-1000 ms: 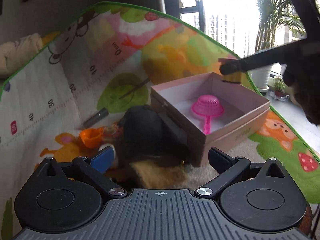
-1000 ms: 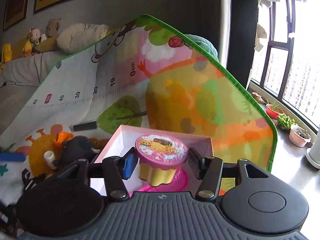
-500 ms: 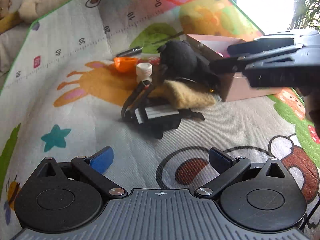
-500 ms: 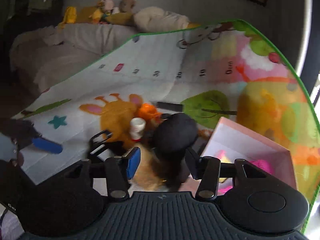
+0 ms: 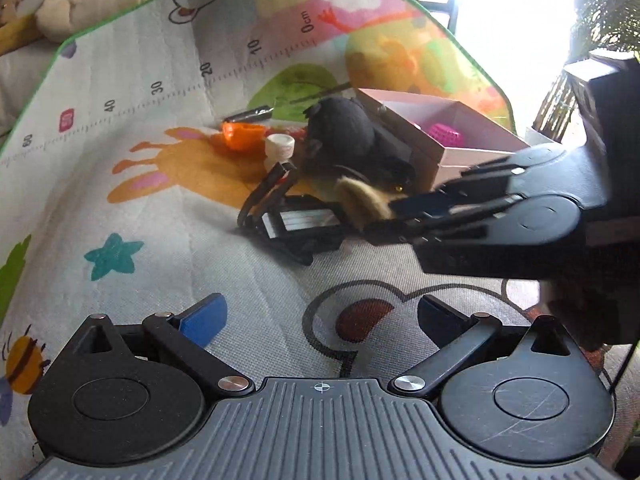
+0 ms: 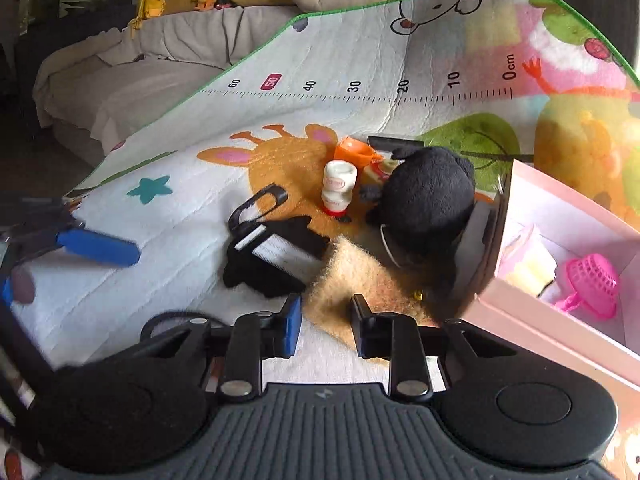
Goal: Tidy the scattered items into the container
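While upright, bottle (image 6: 338,192) faces open right claw (image 6: 326,330).

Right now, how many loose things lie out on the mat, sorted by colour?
Black: 3, plush toy, tag holder, stick
Orange: 1, cup
White: 1, bottle
Tan: 1, furry cloth
Total: 6 clearly seen; more may lie half-hidden.
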Demonstrator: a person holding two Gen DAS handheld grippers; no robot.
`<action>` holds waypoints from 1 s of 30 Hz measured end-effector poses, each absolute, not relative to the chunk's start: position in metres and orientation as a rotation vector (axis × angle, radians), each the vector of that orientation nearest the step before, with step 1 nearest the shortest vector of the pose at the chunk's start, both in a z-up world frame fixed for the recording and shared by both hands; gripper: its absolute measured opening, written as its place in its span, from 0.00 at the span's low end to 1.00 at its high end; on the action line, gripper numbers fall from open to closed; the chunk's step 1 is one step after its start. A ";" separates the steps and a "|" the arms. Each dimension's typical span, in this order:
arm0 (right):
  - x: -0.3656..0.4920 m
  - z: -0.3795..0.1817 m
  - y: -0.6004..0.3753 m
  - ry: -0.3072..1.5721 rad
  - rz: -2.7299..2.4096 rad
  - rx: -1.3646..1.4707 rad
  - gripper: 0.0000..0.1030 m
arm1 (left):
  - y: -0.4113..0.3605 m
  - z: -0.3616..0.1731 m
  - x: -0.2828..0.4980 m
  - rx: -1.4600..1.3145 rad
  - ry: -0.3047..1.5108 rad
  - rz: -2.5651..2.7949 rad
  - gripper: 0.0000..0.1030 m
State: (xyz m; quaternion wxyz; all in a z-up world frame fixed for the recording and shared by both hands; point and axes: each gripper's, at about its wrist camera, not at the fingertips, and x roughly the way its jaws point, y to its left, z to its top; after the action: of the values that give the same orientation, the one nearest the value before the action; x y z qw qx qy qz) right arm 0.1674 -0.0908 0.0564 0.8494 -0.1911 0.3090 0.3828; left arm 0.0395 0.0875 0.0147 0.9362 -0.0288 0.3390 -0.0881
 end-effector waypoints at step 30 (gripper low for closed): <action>0.114 0.049 -0.210 0.566 0.668 -0.051 0.42 | 0.078 0.112 0.090 0.079 0.475 -0.106 0.17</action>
State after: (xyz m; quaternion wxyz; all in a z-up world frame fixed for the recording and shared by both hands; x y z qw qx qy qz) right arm 0.1142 -0.2103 0.0486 0.9053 -0.0249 0.2742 0.3235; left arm 0.0897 0.0782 0.1123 0.9698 0.0392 0.2349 -0.0526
